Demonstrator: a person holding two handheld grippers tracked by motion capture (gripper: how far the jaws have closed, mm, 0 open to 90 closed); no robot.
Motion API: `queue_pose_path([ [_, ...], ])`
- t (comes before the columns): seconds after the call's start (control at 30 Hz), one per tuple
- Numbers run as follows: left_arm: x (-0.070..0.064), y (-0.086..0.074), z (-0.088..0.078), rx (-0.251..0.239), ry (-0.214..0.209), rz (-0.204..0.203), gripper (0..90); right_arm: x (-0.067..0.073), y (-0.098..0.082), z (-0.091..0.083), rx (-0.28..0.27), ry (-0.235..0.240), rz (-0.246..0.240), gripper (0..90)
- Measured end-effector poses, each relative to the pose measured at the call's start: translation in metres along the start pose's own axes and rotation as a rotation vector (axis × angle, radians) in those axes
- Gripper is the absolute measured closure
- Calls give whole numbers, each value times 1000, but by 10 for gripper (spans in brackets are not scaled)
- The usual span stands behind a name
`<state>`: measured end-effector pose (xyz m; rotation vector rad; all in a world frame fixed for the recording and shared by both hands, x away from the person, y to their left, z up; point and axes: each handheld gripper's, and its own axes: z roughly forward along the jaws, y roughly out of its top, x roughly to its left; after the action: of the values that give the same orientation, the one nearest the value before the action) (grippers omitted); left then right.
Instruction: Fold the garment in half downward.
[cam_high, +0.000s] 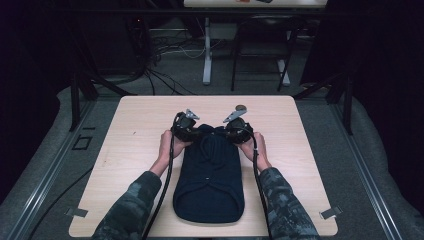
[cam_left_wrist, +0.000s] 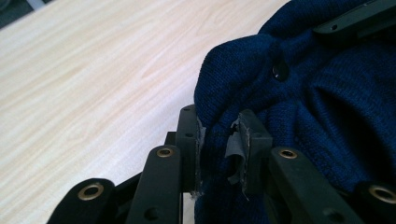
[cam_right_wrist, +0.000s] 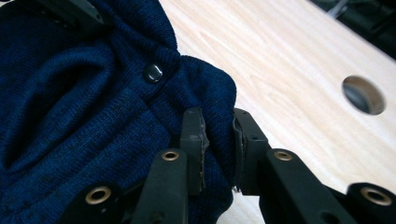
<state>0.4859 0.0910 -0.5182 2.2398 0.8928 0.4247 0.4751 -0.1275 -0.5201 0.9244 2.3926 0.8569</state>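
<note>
A dark navy knitted garment (cam_high: 210, 175) lies lengthwise in the middle of the light wooden table (cam_high: 135, 130), its near end towards the person. My left gripper (cam_high: 186, 128) is at the garment's far left corner and is shut on a fold of the knit (cam_left_wrist: 219, 84). My right gripper (cam_high: 238, 128) is at the far right corner, shut on the fabric edge (cam_right_wrist: 217, 116). A dark button (cam_right_wrist: 152, 73) sits on the knit just beyond the right jaws; a button (cam_left_wrist: 280, 71) also shows beyond the left jaws. The other gripper's black jaw (cam_left_wrist: 355, 18) lies on the garment farther off.
A round cable hole (cam_high: 241, 107) is in the table near its far edge, just past the right gripper, and the hole (cam_right_wrist: 363, 94) is close on that side. Beyond the table stand desk legs (cam_high: 207, 50), a chair frame and floor cables. Bare wood lies on both sides.
</note>
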Motion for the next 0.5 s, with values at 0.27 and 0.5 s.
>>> queue_pose_path([
  [0.27,-3,4,-12,-53,18,32,744,2,5,-12,-43,-37,-41,768],
  [0.5,-5,7,-20,-85,33,56,745,3,9,-20,-74,-63,-78,768],
])
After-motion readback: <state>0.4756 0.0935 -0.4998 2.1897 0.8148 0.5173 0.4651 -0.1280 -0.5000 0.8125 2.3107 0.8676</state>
